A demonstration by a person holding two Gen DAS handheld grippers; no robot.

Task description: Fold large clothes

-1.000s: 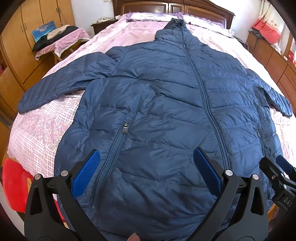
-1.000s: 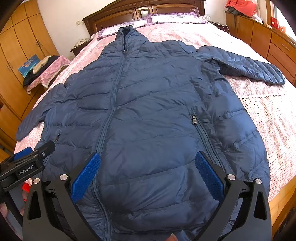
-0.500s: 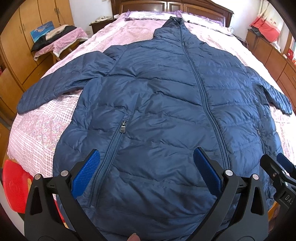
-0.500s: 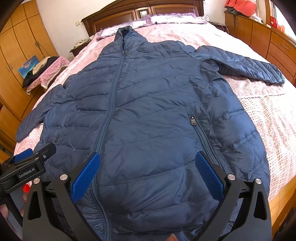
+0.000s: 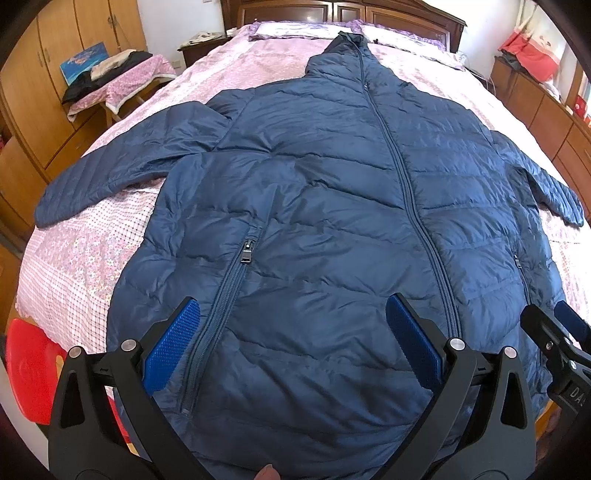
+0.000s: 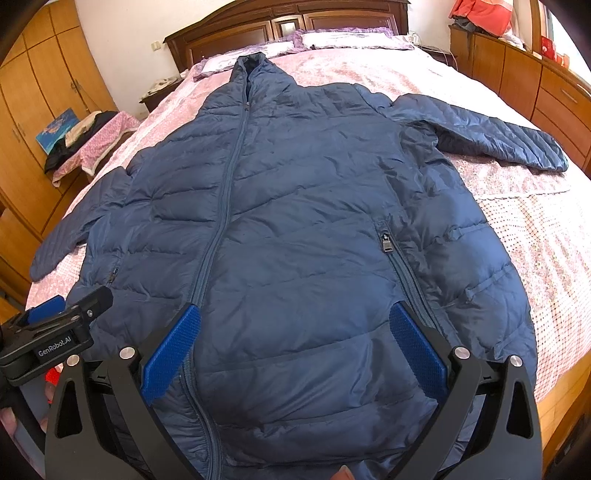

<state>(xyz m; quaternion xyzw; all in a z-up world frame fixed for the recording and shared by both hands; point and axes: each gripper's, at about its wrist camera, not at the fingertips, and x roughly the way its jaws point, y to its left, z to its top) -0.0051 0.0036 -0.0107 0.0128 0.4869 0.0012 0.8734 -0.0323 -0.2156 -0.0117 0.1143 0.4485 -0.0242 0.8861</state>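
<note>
A long navy puffer jacket (image 5: 325,206) (image 6: 306,206) lies flat and zipped on the bed, hood toward the headboard, both sleeves spread outward. My left gripper (image 5: 293,328) hovers open above the hem, left of the centre zipper, with nothing between its blue pads. My right gripper (image 6: 295,332) hovers open above the hem, right of the zipper, also holding nothing. Each gripper shows at the edge of the other's view: the right gripper (image 5: 554,339) at lower right, the left gripper (image 6: 55,325) at lower left.
The bed (image 5: 85,251) has a pink floral cover and a dark wooden headboard (image 6: 295,22). Wooden wardrobes (image 5: 55,48) and a small table with clothes (image 5: 118,77) stand on the left. A wooden dresser (image 6: 535,74) lines the right. A red stool (image 5: 29,369) sits by the bed's corner.
Both grippers have drawn back slightly, so the jacket sits a little farther and lower in each view. The jacket itself has not moved; both grippers stay open.
</note>
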